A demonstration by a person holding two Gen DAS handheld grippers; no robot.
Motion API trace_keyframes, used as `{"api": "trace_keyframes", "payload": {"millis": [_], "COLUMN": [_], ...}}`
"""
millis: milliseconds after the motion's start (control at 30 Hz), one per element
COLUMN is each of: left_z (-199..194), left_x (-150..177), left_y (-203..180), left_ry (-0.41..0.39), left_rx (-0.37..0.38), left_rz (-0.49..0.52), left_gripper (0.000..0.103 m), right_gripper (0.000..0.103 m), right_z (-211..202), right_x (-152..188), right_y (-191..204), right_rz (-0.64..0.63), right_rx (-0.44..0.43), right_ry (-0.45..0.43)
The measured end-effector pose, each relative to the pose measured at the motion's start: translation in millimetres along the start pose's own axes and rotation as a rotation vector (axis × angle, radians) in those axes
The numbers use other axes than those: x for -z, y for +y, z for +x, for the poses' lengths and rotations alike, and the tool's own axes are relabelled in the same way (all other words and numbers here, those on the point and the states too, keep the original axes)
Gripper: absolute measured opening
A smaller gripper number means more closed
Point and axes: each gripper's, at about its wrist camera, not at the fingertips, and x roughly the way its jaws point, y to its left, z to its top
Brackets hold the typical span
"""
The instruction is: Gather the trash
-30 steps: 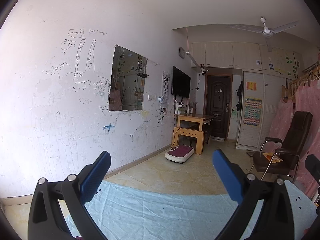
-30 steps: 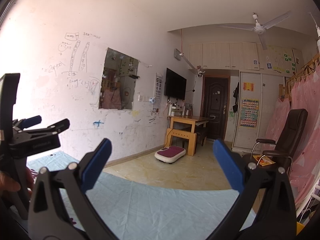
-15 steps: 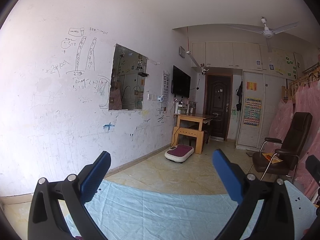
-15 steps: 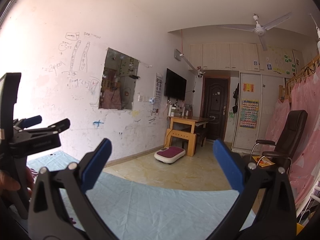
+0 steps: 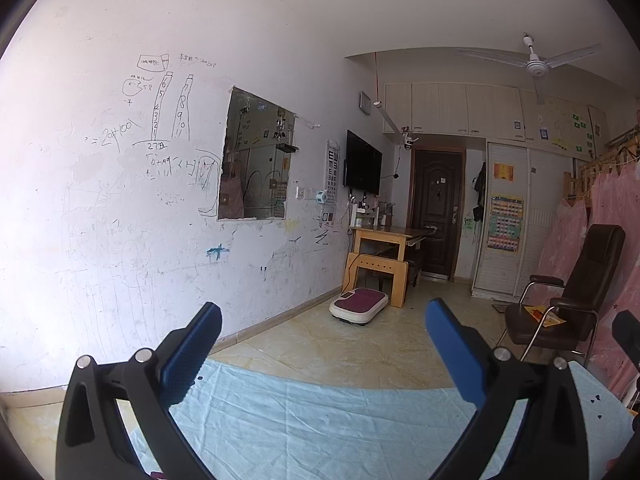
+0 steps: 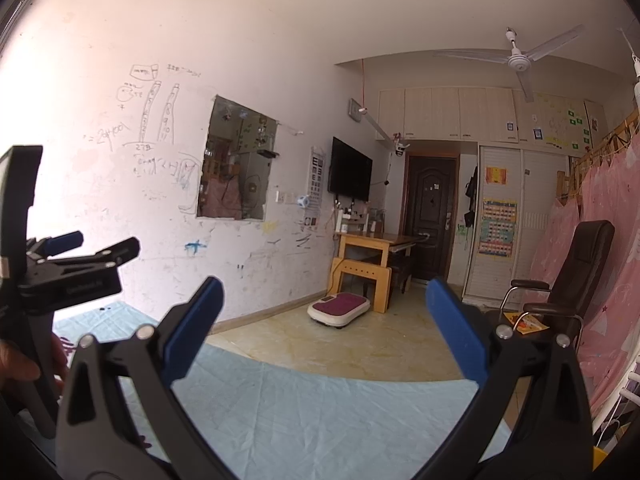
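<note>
A scribbled white wall (image 5: 100,220) and tiled floor (image 5: 360,344) lie beyond the pale blue cloth (image 5: 320,432) below us. Our left gripper (image 5: 322,350) and right gripper (image 6: 326,324) both hover over it, spread wide and empty. We see no trash here.

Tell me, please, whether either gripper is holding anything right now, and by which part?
Nothing is held. The left gripper and the right gripper both stand wide open, empty, above the light blue cloth.
</note>
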Motion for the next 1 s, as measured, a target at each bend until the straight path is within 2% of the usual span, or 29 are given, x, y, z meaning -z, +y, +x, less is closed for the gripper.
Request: {"api": "trace_keyframes", "payload": {"millis": [367,600,800,1000], "left_z": [-1.1,1.1,3.2,-0.8], "left_x": [0.7,1.4,1.7,1.8], "left_y": [-3.4,-9.8,-0.9,-0.5], "left_ry": [0.001,0.016,0.046,0.035], "left_rx": [0.012,-0.146,-0.114,-0.072], "left_rz": [0.009,0.051,0.007,-0.003], "left_gripper": [0.097,0.097,0.097,0.097], "right_gripper": [0.098,0.098,0.098,0.098], "right_z": [-0.3,-0.2,-0.4,-0.4], "right_x": [-0.6,-1.8,-1.6,-1.6], "right_y": [0.5,2.9,4.8,5.2], "right_rz": [-0.006,-0.013,-0.015,-0.016], "right_rx": [-0.002,-0.001,0.001,0.001], "right_ry": [0.002,-0.001,-0.001,-0.002]}}
